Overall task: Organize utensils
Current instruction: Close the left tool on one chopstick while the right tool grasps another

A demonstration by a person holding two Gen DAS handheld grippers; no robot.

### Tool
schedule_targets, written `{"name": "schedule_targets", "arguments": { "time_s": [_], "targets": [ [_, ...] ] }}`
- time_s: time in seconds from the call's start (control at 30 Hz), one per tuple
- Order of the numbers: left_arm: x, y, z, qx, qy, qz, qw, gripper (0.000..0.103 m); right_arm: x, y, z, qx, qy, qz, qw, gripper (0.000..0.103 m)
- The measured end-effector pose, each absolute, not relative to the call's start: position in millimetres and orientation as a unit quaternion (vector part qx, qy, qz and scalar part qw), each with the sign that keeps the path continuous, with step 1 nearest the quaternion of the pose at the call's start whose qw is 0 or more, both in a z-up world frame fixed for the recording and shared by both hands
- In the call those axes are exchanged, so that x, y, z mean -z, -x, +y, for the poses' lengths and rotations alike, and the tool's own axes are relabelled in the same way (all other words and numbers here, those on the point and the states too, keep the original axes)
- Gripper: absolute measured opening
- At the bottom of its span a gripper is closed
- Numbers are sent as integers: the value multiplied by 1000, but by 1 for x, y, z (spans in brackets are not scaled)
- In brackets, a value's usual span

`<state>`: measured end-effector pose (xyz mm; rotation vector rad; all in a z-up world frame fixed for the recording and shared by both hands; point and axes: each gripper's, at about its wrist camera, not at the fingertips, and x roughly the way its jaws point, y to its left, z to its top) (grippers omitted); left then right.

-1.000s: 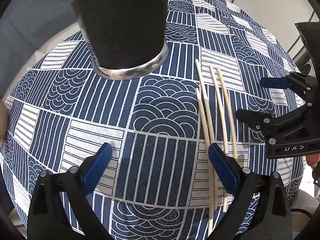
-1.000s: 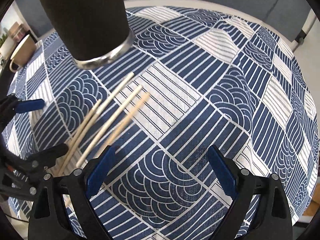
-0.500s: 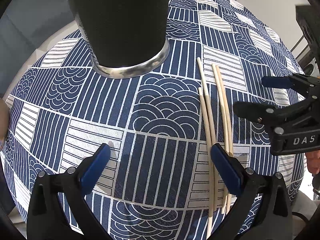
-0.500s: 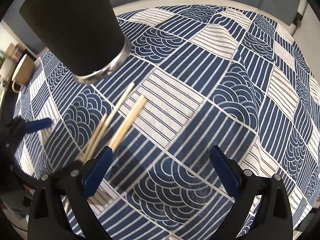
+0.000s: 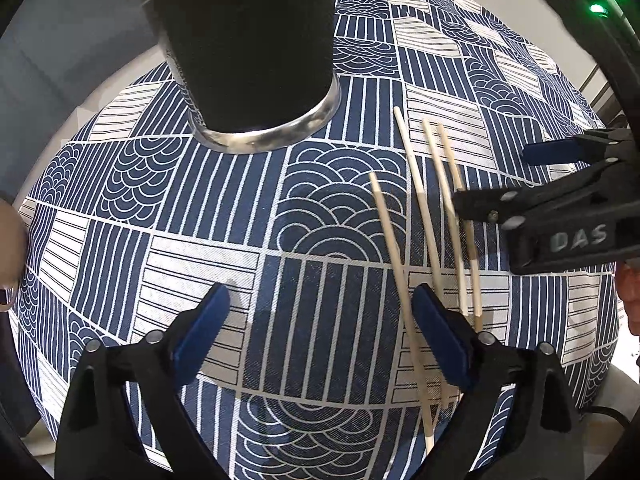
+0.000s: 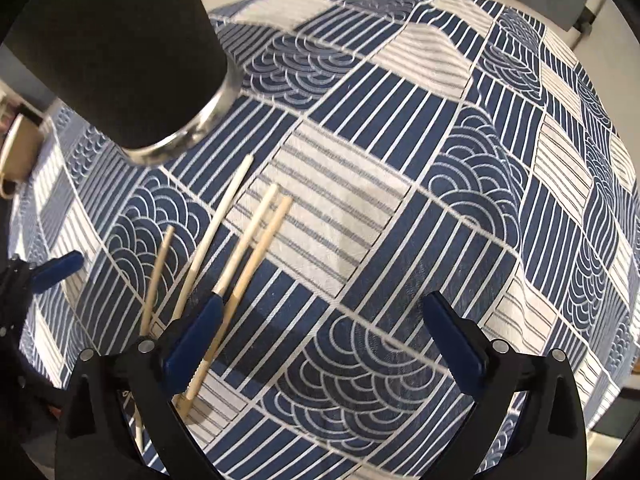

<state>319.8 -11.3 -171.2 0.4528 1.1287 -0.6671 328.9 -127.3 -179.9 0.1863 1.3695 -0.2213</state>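
Several pale wooden chopsticks (image 5: 424, 216) lie side by side on the blue and white patterned tablecloth (image 5: 224, 200); they also show in the right wrist view (image 6: 244, 248). A tall black cup with a metal base (image 5: 252, 60) stands upright behind them, also seen in the right wrist view (image 6: 120, 52). My left gripper (image 5: 324, 332) is open and empty, low over the cloth, its right finger beside the chopsticks. My right gripper (image 6: 324, 332) is open and empty, its left finger over the chopsticks. In the left wrist view the right gripper (image 5: 532, 184) reaches in from the right.
The table edge and grey floor show at the far left (image 5: 60, 60). A beige mug (image 6: 16, 152) sits at the far left edge in the right wrist view. The left gripper's blue finger (image 6: 56, 268) shows at the left there.
My right gripper has moved left and closer to the chopsticks; its left finger now reaches over them. The two rightmost chopsticks have drawn together. My left gripper has barely moved.
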Motion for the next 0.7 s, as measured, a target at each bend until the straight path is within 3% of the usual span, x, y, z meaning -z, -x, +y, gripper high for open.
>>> {"name": "schedule_targets", "arguments": {
  "time_s": [0.3,0.4,0.47,0.57,0.6,0.7],
  "targets": [
    [164,-321,4,294,-191,519,780,62,182,-340,-131,110,-96,641,754,94],
    [163,-323,8,281,-180,523,784,49,173,-328,-132,110,-95,630,763,66],
    [162,-323,14,269,-171,528,787,42,167,-323,-135,111,-94,621,770,32],
    [161,-323,20,254,-160,537,788,26,164,-314,-144,116,-93,609,779,6],
    [160,-323,25,247,-150,544,788,16,164,-313,-147,115,-96,608,779,6],
    [160,-321,41,239,-102,562,785,6,162,-307,-166,94,-127,612,775,5]
  ]
}}
